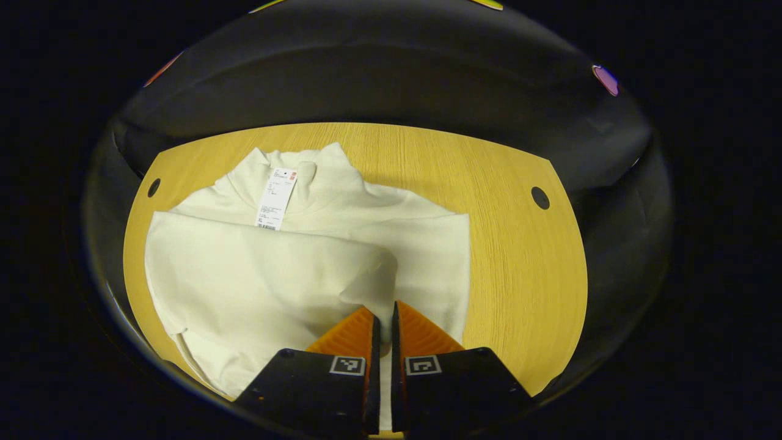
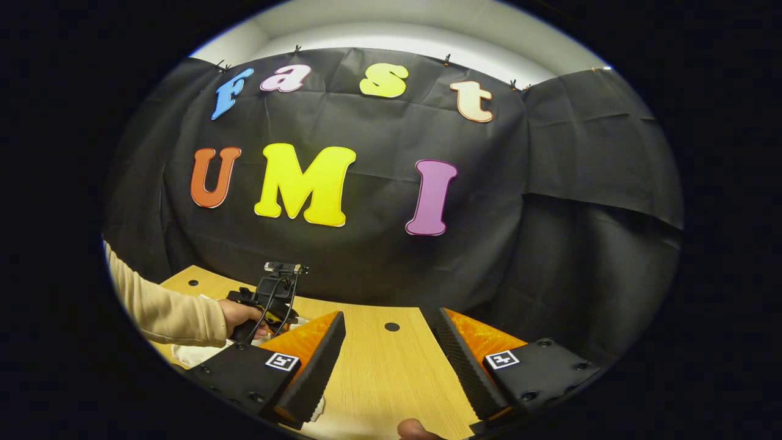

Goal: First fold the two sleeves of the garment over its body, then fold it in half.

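A white high-neck garment (image 1: 275,269) lies flat on the wooden table (image 1: 519,256), collar at the far side with a paper tag (image 1: 276,198) on it. One sleeve (image 1: 372,281) is drawn across the body, and my left gripper (image 1: 385,318) is shut on its end, with white fabric showing between the fingers. In the right gripper view, my right gripper (image 2: 388,348) hovers open over bare table (image 2: 379,379) with nothing between its fingers. To its left a hand (image 2: 235,315) holds the left gripper (image 2: 269,299) above a bit of the white garment (image 2: 195,353).
The table has round holes near its corners (image 1: 540,197) (image 1: 153,187). Black cloth walls stand close behind and beside it. Bare wood lies to the right of the garment. A person's beige sleeve (image 2: 165,311) reaches in from the left.
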